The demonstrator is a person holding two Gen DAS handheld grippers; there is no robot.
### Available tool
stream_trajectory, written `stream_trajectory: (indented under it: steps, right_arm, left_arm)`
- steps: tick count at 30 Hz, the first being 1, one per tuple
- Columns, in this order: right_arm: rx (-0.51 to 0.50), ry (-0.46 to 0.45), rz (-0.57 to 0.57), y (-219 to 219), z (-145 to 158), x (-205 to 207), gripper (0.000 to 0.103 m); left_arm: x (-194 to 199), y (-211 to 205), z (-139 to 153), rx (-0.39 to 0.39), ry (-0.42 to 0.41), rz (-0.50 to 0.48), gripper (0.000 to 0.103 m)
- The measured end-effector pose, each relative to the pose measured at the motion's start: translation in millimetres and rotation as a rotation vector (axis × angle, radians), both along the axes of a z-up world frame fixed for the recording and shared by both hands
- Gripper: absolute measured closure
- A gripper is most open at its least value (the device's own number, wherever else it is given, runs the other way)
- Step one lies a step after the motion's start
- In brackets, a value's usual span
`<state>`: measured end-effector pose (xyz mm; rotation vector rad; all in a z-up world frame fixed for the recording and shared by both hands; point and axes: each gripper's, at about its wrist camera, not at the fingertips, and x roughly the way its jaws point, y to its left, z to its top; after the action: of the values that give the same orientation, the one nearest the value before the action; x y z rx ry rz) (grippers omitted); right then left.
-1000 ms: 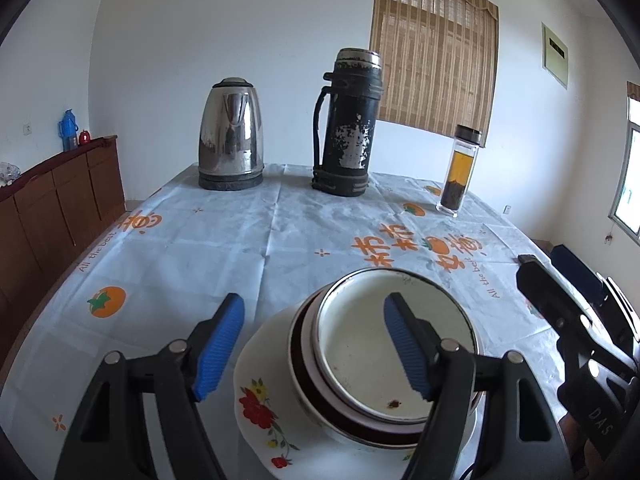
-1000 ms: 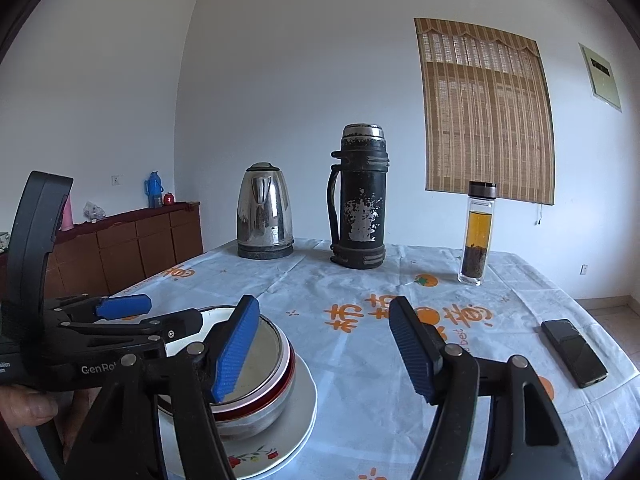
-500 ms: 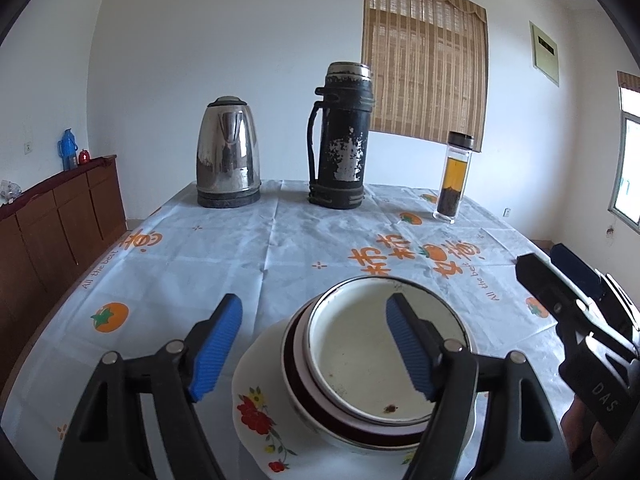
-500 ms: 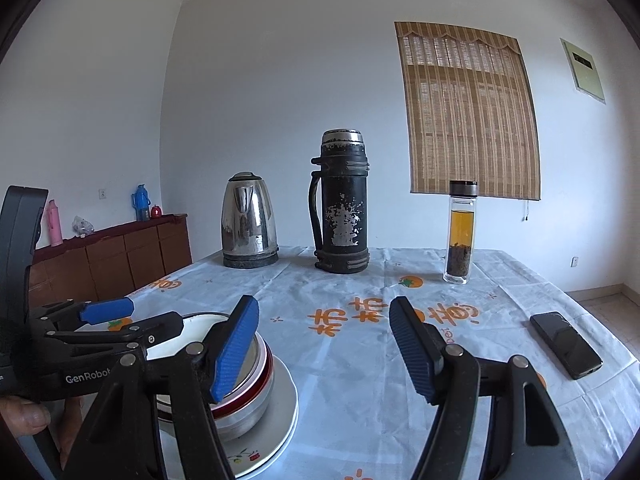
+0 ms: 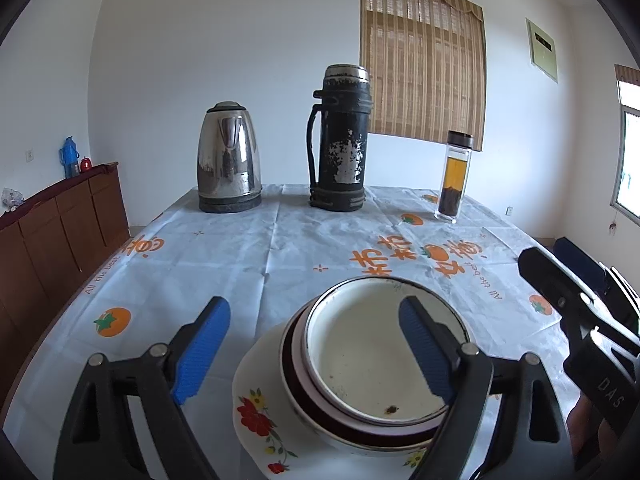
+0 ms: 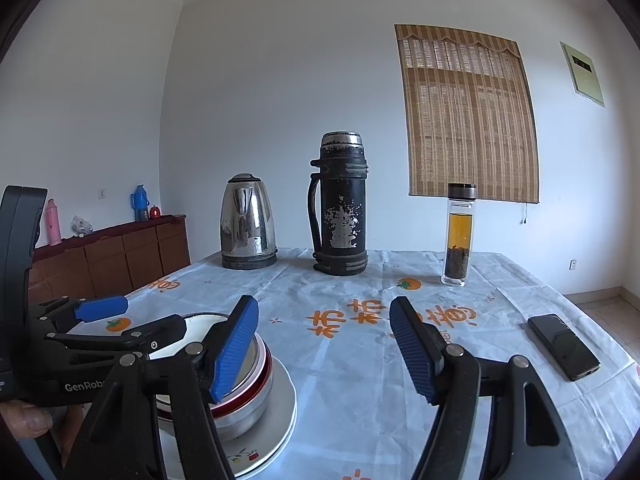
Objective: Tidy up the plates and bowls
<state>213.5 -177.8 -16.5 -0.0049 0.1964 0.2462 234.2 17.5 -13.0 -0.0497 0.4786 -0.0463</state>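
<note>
Since the white bowl (image 5: 380, 356) already sits nested in a dark-rimmed bowl (image 5: 294, 364), and both stand on the flowered plate (image 5: 260, 412) at the near edge of the table (image 5: 240, 248), the stacking looks largely done — no other loose dishes show, so what remains is probably only a release or a move of the pile. Over the stack hovers the left gripper (image 5: 314, 350), tilted downward; its jaws have just been opening, one blue pad above the white bowl, the other out over the cloth, neither visibly pressing on anything. Just to the right of the stack, the right gripper (image 6: 324, 348) points nearly level across the table, jaws apart and empty
</note>
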Motion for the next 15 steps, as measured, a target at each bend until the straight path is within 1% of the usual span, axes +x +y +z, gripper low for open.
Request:
stream_trajectory:
  steps: [9, 11, 15]
  right_arm:
    - [-0.005, -0.006, -0.007, -0.8, 0.2, -0.8, 0.033]
    - [-0.008, -0.01, -0.009, -0.5, 0.6, -1.6, 0.033]
    - [-0.009, -0.02, -0.021, -2.0, 1.9, -4.2, 0.032]
  left_arm:
    - [1.5, -3.1, 0.5, 0.012, 0.011, -0.008, 0.015]
    - [2.1, -3.8, 1.1, 0.008, 0.018, -0.026, 0.014]
    - [-1.2, -8.0, 3.4, 0.024, 0.004, -0.039, 0.013]
